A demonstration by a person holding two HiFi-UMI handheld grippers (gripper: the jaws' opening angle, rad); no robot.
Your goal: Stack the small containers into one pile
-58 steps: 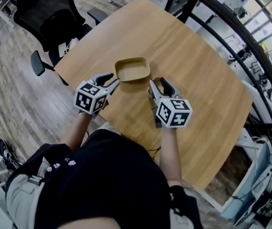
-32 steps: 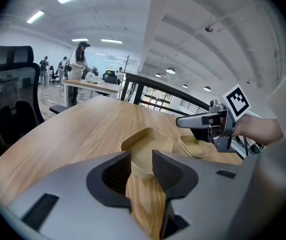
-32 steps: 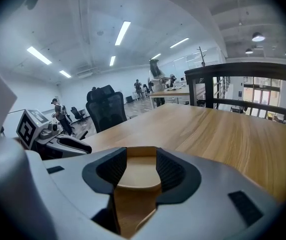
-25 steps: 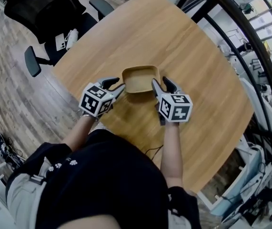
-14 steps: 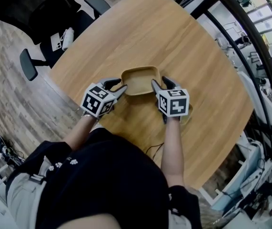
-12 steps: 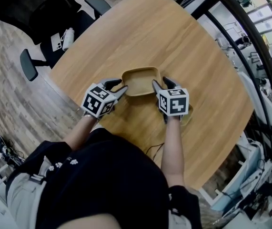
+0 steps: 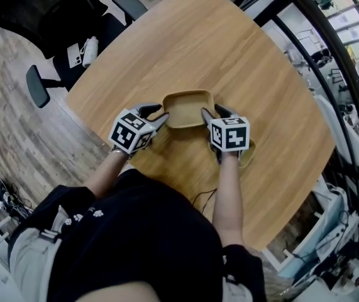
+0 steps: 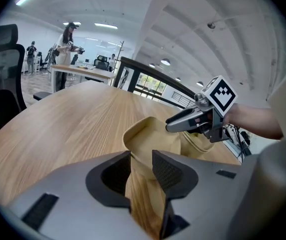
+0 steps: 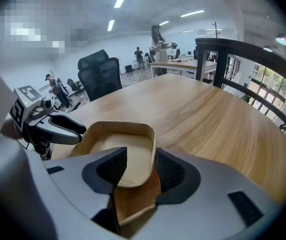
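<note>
Container, near the tabletop's near edge, is clamped at opposite rims by left gripper and right gripper; unequal pull may tilt it, so it seats crooked on second container.

Mid-table on the wooden table, a tan container has the left gripper at its left rim and the right gripper at its right rim. A second container (mostly hidden) peeks from under the right gripper. A black office chair stands off the table's left side.
</note>
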